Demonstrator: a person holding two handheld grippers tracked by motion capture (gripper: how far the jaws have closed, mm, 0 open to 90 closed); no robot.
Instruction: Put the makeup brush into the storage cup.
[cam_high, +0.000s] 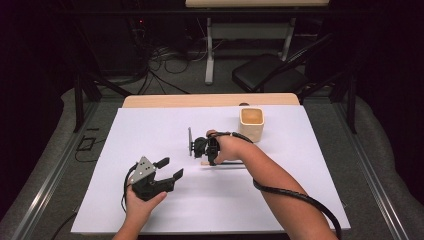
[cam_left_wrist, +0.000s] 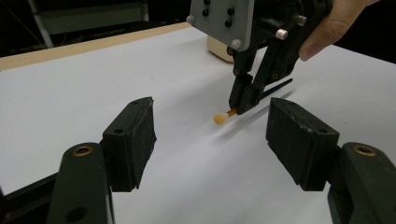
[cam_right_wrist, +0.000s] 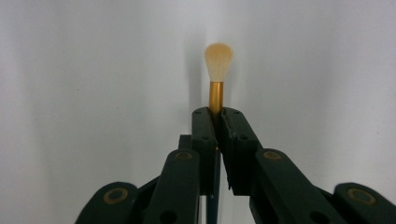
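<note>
A small brush (cam_right_wrist: 218, 60) with cream bristles, a gold ferrule and a dark handle (cam_high: 231, 162) lies low over the white sheet (cam_high: 150, 130) near the table's middle. My right gripper (cam_right_wrist: 218, 116) is shut on the brush just behind the ferrule, jaws pointing down at the sheet (cam_high: 211, 160). From the left gripper view the bristle tip (cam_left_wrist: 219, 118) sticks out toward me under the right gripper (cam_left_wrist: 243, 100). My left gripper (cam_high: 170, 168) rests at the front left, open, with nothing between its pads (cam_left_wrist: 210, 135).
A cream cup (cam_high: 251, 123) stands at the back right of the sheet, behind the right hand. Beyond the table's far edge are a black chair (cam_high: 270, 75), a table leg and cables on the floor. The right gripper's cable (cam_high: 300, 197) trails along the forearm.
</note>
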